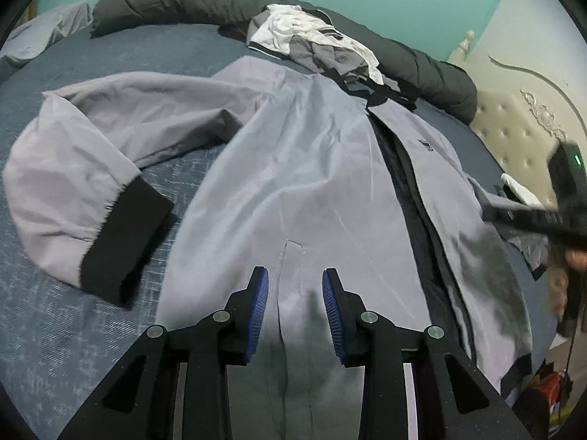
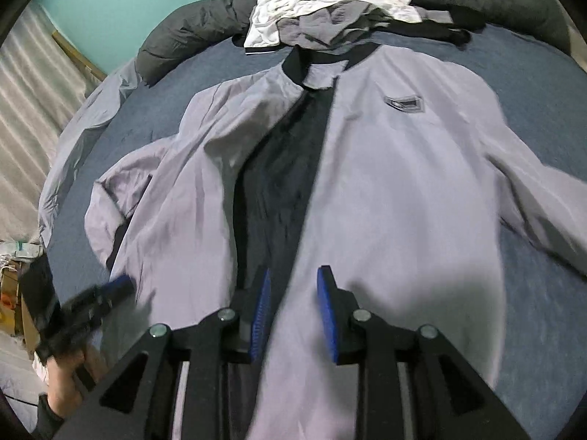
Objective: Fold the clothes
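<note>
- A grey jacket (image 1: 315, 168) lies spread face up on a blue bed (image 1: 91, 311), collar away from both cameras, hem nearest them.
- Its front is unzipped; the dark lining (image 2: 279, 168) shows in a long strip between the two front panels.
- A chest badge (image 2: 403, 103) sits on one panel, near the black collar (image 2: 293, 68).
- In the left wrist view one sleeve (image 1: 73, 183) curves out to the side and bends back, its black cuff (image 1: 124, 242) resting on the bed just beside the jacket body.
- The left gripper (image 1: 295, 295) hangs over the jacket's lower part, jaws partly open, blue pads apart with nothing between them but the cloth lying below.
- The right gripper (image 2: 293, 295) hangs over the hem near the open front, jaws partly open too, gripping nothing.
- Each gripper shows blurred at the edge of the other's view, with a hand (image 2: 69, 377) on the handle.
- Beyond the collar lies a heap of white and grey clothes (image 1: 315, 42), touching a dark rolled duvet (image 1: 183, 0) along the far edge of the bed.
- A padded headboard (image 1: 513, 135) stands at the right in the left wrist view.
</note>
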Demonstrator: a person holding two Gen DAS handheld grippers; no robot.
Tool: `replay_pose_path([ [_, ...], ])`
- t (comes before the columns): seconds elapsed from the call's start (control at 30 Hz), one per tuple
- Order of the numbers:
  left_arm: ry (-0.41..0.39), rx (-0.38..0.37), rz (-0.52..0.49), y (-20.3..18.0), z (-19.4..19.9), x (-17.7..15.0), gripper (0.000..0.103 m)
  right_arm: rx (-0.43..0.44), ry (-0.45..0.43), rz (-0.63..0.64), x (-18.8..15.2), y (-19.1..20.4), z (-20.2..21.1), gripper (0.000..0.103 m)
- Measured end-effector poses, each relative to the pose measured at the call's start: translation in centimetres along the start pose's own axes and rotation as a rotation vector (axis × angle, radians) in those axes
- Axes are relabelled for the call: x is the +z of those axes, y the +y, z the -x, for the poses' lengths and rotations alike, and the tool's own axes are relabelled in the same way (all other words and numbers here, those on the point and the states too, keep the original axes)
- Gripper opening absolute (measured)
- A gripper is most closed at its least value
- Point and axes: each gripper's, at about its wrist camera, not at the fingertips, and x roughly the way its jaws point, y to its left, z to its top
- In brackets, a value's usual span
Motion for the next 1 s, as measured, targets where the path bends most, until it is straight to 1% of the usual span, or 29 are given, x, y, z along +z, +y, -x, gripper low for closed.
replay_pose_path([
  [0.1,-0.003,-0.02,0.011,0.4,0.1,0.2,0.034,0.022,-0.009,-0.02,2.3,0.5,-2.5,0.027],
  [0.17,-0.006,-0.025,0.007,0.6,0.1,0.4,0.04,0.024,-0.015,-0.027,3.6,1.0,-3.8,0.028],
  [0.27,-0.012,-0.03,0.013,1.0,0.2,0.8,0.041,0.032,-0.029,-0.033,5.8,1.8,-5.9,0.031],
  [0.37,-0.018,-0.039,0.019,1.0,0.3,1.2,0.042,0.043,-0.042,-0.043,7.6,2.4,-7.4,0.037],
  [0.43,-0.017,-0.052,0.018,0.9,0.1,1.3,0.044,0.044,-0.049,-0.049,8.6,2.6,-8.4,0.045],
  [0.47,-0.016,-0.048,0.013,0.8,0.0,1.4,0.045,0.039,-0.05,-0.051,9.1,2.7,-9.0,0.047],
  [0.63,-0.013,-0.036,-0.006,0.6,-0.3,1.6,0.045,0.003,-0.04,-0.044,10.8,2.9,-11.3,0.048],
  [0.77,-0.014,-0.05,0.011,0.9,-0.3,1.7,0.045,-0.029,-0.036,-0.009,11.8,3.6,-12.9,0.048],
  [0.9,-0.015,-0.06,0.019,1.1,-0.3,1.9,0.045,0.008,-0.06,-0.02,12.9,3.9,-13.5,0.048],
  [1.0,-0.016,-0.06,0.023,1.2,-0.4,1.9,0.045,0.009,-0.047,-0.015,13.2,4.2,-14.6,0.054],
])
